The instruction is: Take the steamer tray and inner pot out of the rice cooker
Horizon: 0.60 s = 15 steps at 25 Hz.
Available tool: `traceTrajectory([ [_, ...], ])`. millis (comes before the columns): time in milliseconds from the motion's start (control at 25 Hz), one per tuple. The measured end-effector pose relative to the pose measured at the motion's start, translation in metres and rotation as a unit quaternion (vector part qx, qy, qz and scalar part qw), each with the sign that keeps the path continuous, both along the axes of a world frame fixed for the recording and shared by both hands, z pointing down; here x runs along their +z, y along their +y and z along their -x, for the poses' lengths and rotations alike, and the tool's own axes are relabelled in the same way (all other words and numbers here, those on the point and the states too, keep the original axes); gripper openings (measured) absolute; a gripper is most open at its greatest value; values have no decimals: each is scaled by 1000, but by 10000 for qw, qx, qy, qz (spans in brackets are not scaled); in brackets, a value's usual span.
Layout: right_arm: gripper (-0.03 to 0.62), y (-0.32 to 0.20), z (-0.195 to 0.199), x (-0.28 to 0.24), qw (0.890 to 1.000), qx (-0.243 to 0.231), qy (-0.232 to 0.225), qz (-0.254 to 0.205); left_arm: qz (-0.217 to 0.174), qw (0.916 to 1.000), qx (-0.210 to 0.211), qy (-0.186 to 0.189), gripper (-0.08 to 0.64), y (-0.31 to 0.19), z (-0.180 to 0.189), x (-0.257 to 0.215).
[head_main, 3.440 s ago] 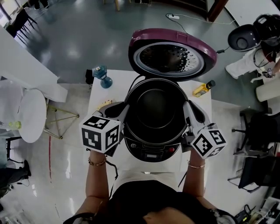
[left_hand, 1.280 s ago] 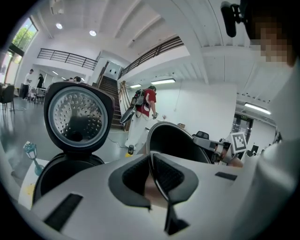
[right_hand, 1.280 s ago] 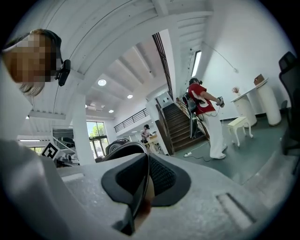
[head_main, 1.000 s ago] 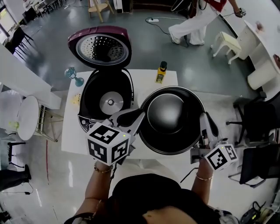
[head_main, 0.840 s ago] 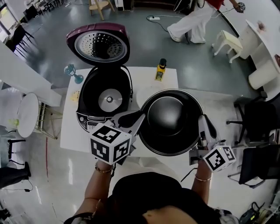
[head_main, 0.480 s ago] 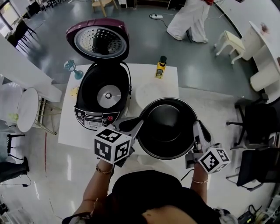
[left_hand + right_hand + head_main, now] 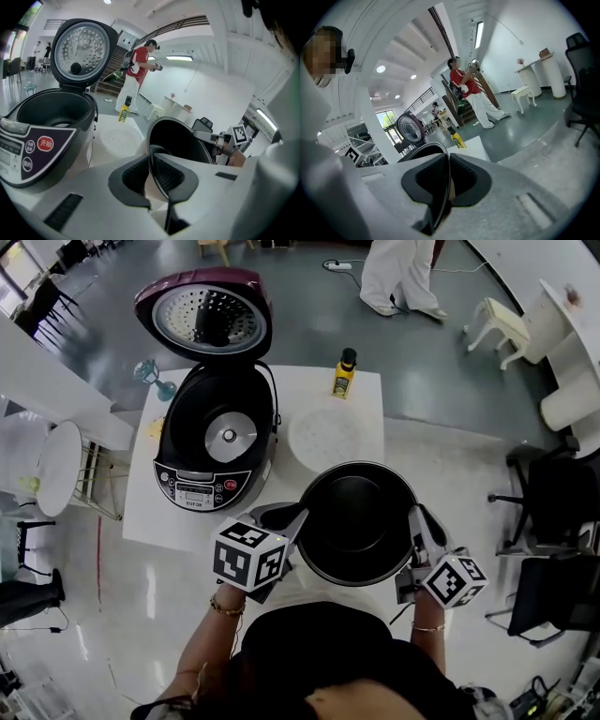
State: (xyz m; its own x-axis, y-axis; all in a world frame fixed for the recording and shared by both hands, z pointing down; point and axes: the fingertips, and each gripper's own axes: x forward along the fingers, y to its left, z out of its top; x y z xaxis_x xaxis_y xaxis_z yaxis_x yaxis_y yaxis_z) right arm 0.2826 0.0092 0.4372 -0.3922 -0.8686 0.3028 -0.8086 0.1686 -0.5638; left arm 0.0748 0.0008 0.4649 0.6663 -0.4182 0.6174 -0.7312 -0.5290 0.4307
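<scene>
The inner pot (image 7: pixel 356 521) is held by its rim between the two grippers, level and mouth up, over the near right corner of the tabletop (image 7: pixel 281 399). Part of it overhangs the near and right edges. Whether its base touches the tabletop cannot be told.

The left gripper (image 7: pixel 292 515) is closed on the left side of the rim. In the left gripper view the thin metal edge is seen pinched between the dark ribbed pads (image 7: pixel 171 177), with the black inside of the pot beyond them. The right gripper (image 7: pixel 415 521) is closed on the opposite side of the rim. In the right gripper view the rim is likewise clamped edge-on between the pads (image 7: pixel 464 180).

The rice cooker (image 7: pixel 202 488) stands on the left half of the tabletop, its control panel towards the near edge. Its purple lid (image 7: pixel 202 320) is raised, reaching out past the far edge. The round heating plate (image 7: pixel 228 435) is exposed at the bottom of the cavity.

The steamer tray (image 7: pixel 325 437), a pale round piece, lies flat on the tabletop between the cooker and the right edge, just beyond the pot. A yellow bottle (image 7: pixel 344 374) with a dark cap stands upright at the far edge, near the far right corner.
</scene>
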Motion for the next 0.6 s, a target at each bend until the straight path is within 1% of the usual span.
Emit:
traceTrajectory([
  [320,28,15,0,30,9992,-11,-70,389,344,9991,98,-241,32,16,1,31],
  [600,28,17,5,56,9972,18,-182,731,623,9971,154,-413,32,21,5,57],
])
